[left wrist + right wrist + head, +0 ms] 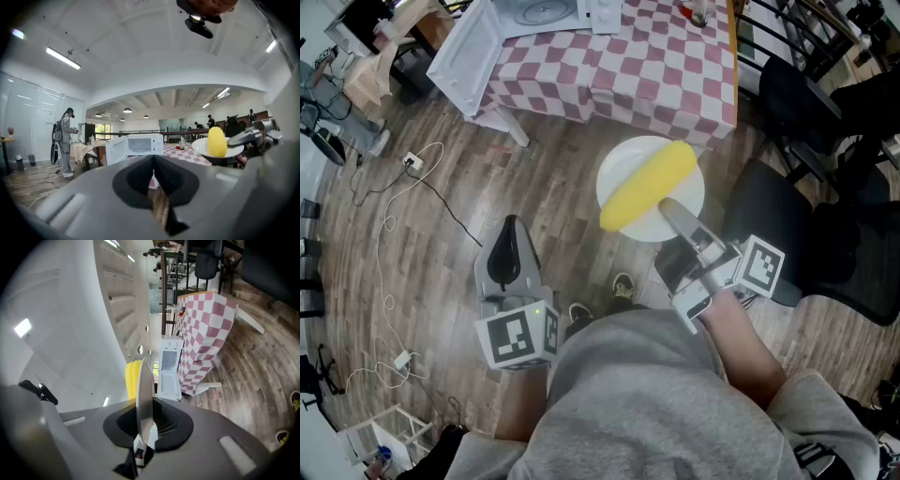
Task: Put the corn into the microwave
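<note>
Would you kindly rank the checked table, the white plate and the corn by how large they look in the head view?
1. checked table, though the top edge cuts it off
2. white plate
3. corn, lying on it
Plate and corn sit nearer the camera, which enlarges them.

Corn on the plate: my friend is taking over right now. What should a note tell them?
Right gripper: shut on the rim of the white plate, held above the floor; the corn lies on it.
Left gripper: shut, empty.
Microwave: on the checkered table ahead, door open.
Done: the plate with the corn is in the grip.
Left: carry it over and put the corn inside.
</note>
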{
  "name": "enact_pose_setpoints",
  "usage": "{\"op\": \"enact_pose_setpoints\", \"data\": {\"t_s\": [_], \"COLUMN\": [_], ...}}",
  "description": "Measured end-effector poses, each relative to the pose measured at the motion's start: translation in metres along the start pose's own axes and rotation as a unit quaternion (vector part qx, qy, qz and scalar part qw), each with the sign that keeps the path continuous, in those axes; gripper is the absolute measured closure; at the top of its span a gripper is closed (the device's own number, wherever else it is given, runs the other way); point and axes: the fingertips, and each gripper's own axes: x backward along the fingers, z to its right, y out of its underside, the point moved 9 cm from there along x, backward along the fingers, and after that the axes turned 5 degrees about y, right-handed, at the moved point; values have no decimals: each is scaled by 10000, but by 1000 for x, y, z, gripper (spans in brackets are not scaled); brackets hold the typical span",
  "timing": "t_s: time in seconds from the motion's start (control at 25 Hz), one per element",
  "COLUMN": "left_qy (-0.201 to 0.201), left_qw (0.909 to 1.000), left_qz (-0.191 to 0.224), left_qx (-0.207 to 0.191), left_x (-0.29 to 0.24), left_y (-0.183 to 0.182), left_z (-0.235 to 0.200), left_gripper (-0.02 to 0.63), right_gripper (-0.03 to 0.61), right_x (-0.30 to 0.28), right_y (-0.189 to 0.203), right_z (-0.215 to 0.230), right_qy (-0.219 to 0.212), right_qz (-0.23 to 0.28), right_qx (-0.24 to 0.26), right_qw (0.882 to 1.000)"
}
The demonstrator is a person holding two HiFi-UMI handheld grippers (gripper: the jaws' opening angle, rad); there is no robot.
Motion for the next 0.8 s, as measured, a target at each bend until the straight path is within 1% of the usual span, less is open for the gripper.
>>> {"op": "enact_pose_setpoints", "data": {"t_s": [0.16,0.28,0.44,0.64,0.8], "left_qy": [74,189,243,219,108], "left_qw": [9999,9997,9995,9996,9999], "left_qz": [90,161,200,160,94], "left_qx": [35,18,45,1,-14], "left_x": [-11,-22,-30,-36,-37], "left_y": [-5,-10,-15,-16,-14], "left_z": [19,32,39,40,37], "left_gripper": [603,603,603,603,603], "right_gripper": [549,549,548,549,550], "right_x": [-1,-6,-11,-21,-27], "right_y": [9,13,14,8,3], "right_z": [-1,1,2,2,7], "right_qy": [166,139,150,147,191], "right_qz": [335,428,487,464,385], "right_qx": [327,273,128,158,153], "right_qw": [9988,9986,9986,9987,9990]}}
